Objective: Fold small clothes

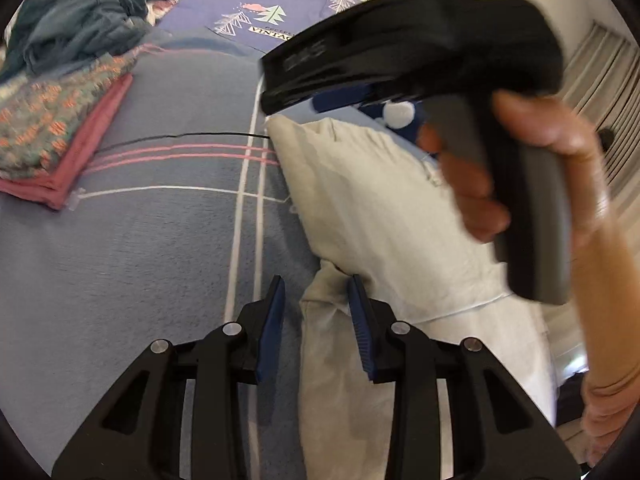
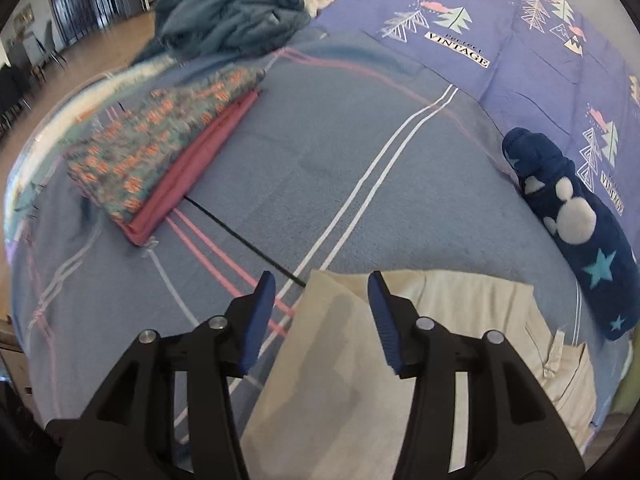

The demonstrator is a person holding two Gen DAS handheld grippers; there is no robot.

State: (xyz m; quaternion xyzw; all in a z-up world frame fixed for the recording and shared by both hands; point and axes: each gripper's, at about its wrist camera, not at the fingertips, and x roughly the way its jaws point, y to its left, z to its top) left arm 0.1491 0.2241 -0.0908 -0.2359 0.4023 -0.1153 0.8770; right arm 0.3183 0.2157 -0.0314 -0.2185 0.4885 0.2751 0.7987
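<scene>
A cream garment [image 1: 360, 200] [image 2: 460, 312] lies flat on the striped blue-grey blanket [image 1: 160, 240] [image 2: 320, 140]. Its long left edge runs under my left gripper [image 1: 317, 280], which is open; the right pad is near the cloth and the left pad is clear of it. My right gripper [image 2: 321, 280] hangs open over a corner of the same garment, pads apart with nothing pinched. A person's hand [image 1: 540, 152] holds the right tool's handle above the garment in the left wrist view.
A folded patterned cloth on a pink one [image 1: 48, 128] [image 2: 160, 148] sits at the left. Behind it lies a teal heap [image 1: 80, 20] [image 2: 228, 4]. A navy plush piece with white dots [image 2: 576, 216] lies right, on a purple tree-print quilt [image 2: 480, 40].
</scene>
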